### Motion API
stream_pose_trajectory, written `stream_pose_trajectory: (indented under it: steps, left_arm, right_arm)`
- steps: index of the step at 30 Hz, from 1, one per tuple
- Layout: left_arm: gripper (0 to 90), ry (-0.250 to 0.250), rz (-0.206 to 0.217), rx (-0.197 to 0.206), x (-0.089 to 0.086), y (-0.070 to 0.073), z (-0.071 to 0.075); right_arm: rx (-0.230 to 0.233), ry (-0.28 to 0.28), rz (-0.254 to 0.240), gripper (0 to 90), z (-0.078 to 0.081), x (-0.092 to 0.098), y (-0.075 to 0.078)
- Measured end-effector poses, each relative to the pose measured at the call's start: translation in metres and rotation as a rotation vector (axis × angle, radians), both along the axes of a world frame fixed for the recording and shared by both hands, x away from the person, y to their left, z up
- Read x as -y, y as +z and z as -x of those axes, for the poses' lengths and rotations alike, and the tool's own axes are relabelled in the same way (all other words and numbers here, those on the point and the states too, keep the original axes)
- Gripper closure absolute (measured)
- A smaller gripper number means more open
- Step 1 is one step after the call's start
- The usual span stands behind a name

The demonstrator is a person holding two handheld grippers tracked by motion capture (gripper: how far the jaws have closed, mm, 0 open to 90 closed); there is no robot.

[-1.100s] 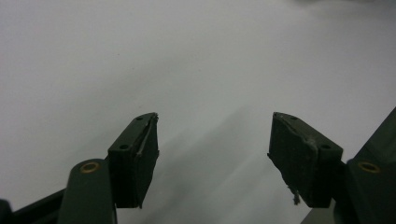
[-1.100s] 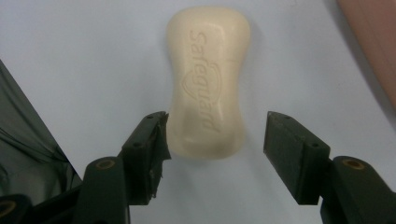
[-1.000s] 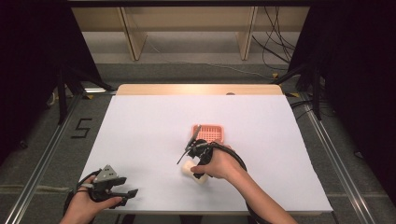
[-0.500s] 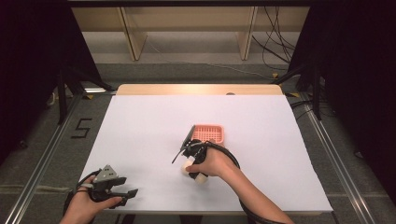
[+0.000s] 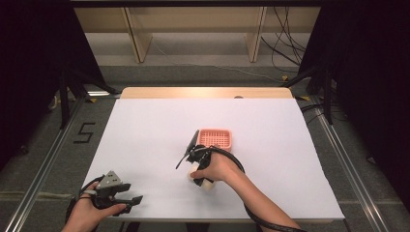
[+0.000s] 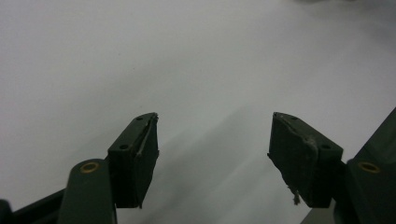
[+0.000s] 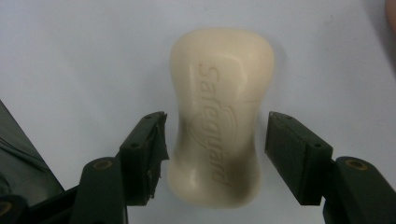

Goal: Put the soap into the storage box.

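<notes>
Right tongs spread wide around a cream bar of soap, one jaw at each long side, small gaps showing, no firm contact. Soap flat on the white table, lettering up, just in front of a pink basket in the high view. Right hand angled over the soap there. Left tongs also wide apart, holding nothing, low over bare table near the front left corner.
</notes>
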State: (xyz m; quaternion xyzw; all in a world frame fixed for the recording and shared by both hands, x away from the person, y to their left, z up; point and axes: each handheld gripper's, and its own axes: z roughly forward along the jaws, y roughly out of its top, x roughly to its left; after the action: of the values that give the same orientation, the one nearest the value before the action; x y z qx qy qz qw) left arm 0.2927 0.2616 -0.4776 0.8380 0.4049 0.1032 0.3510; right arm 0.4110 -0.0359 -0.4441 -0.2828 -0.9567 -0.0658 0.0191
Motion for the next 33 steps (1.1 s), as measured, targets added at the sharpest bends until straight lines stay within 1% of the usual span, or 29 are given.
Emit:
stream_pose_trajectory:
  steps: [2,3,5,6,7,8,9,10,11,12,13,14,16,17,19,20,22,23,25,27,28,29,30,31,32,33]
  left_arm:
    - [32.5,0.001,0.001,-0.001,0.0,0.0,0.0]
    - [32.5,0.0,0.0,-0.001,0.0,0.0,0.0]
    - [32.4,0.001,0.001,-0.001,0.0,0.0,0.0]
    - [32.5,0.0,0.001,-0.001,0.0,0.0,0.0]
    - [32.4,0.0,0.001,-0.001,0.0,0.0,0.0]
    - [32.4,0.0,0.0,-0.001,0.0,0.0,0.0]
    - [32.4,0.0,0.0,-0.001,0.0,0.0,0.0]
    - [32.4,0.0,0.0,-0.001,0.0,0.0,0.0]
    - [32.4,-0.001,0.0,0.0,0.0,0.0,0.0]
    - [32.4,-0.001,-0.001,-0.001,0.0,0.0,0.0]
    - [32.4,-0.001,0.0,-0.001,0.0,0.0,0.0]
    - [32.4,-0.001,0.0,-0.001,0.0,0.0,0.0]
    - [32.4,-0.002,0.001,-0.001,0.0,0.0,0.0]
    - [32.4,-0.002,0.0,0.002,0.0,0.0,0.0]
    - [32.4,-0.002,0.0,0.002,0.0,0.0,0.0]
    - [32.4,-0.001,-0.002,-0.001,0.0,0.0,0.0]
    - [32.4,-0.003,-0.001,-0.002,0.0,0.0,0.0]
    - [32.4,-0.003,-0.001,-0.001,0.0,0.0,0.0]
    - [32.4,-0.001,-0.001,-0.001,0.0,0.0,0.0]
    - [32.4,-0.002,0.0,0.002,0.0,0.0,0.0]
    - [32.4,-0.003,0.0,0.0,0.0,0.0,0.0]
    - [32.4,-0.002,0.0,0.002,0.0,0.0,0.0]
    - [32.4,-0.003,-0.001,0.002,0.0,0.0,0.0]
    - [32.4,-0.002,0.0,0.003,0.0,0.0,0.0]
    - [32.4,-0.003,0.0,0.003,0.0,0.0,0.0]
    - [32.4,-0.004,-0.001,0.003,0.0,0.0,0.0]
  right_arm:
    - [-0.002,0.008,0.002,39.3,-0.001,0.0,-0.002]
    - [-0.011,0.0,0.005,39.3,0.0,-0.001,-0.002]
    - [-0.018,0.008,0.001,39.3,-0.001,-0.002,-0.004]
    - [-0.014,0.018,0.004,39.4,-0.002,-0.002,-0.005]
    - [-0.02,-0.003,0.009,39.4,-0.001,-0.004,-0.005]
    - [-0.029,-0.003,0.005,39.5,-0.001,-0.005,-0.005]
    - [-0.017,0.009,0.006,39.5,-0.002,-0.004,-0.007]
    - [-0.044,0.009,-0.024,39.7,-0.002,-0.005,-0.008]
    - [-0.04,-0.003,-0.013,39.7,-0.002,-0.006,-0.008]
    - [-0.038,0.0,0.013,40.0,-0.002,-0.007,-0.007]
    - [-0.029,0.019,0.008,40.2,-0.003,-0.007,-0.008]
    - [-0.026,0.018,0.015,40.5,-0.003,-0.007,-0.008]
    - [-0.028,0.008,0.013,41.1,-0.003,-0.008,-0.009]
    - [-0.036,0.006,0.017,41.5,-0.003,-0.009,-0.009]
    - [-0.026,0.013,0.028,42.4,-0.004,-0.008,-0.01]
    - [-0.026,0.029,0.027,43.7,-0.005,-0.008,-0.01]
    - [-0.031,0.024,0.035,44.6,-0.004,-0.009,-0.01]
    - [-0.024,0.042,0.029,44.8,-0.005,-0.009,-0.011]
    - [-0.036,0.044,0.022,45.0,-0.006,-0.009,-0.012]
    - [-0.031,0.05,0.024,45.8,-0.007,-0.009,-0.013]
    - [-0.038,0.05,0.026,46.4,-0.007,-0.01,-0.014]
    - [-0.028,0.066,0.027,46.6,-0.008,-0.009,-0.015]
    - [-0.028,0.054,0.038,47.2,-0.008,-0.01,-0.014]
    - [-0.026,0.072,0.029,47.8,-0.009,-0.009,-0.015]
    - [-0.047,0.036,0.03,47.9,-0.007,-0.012,-0.013]
    - [-0.05,0.039,0.032,48.0,-0.007,-0.012,-0.013]
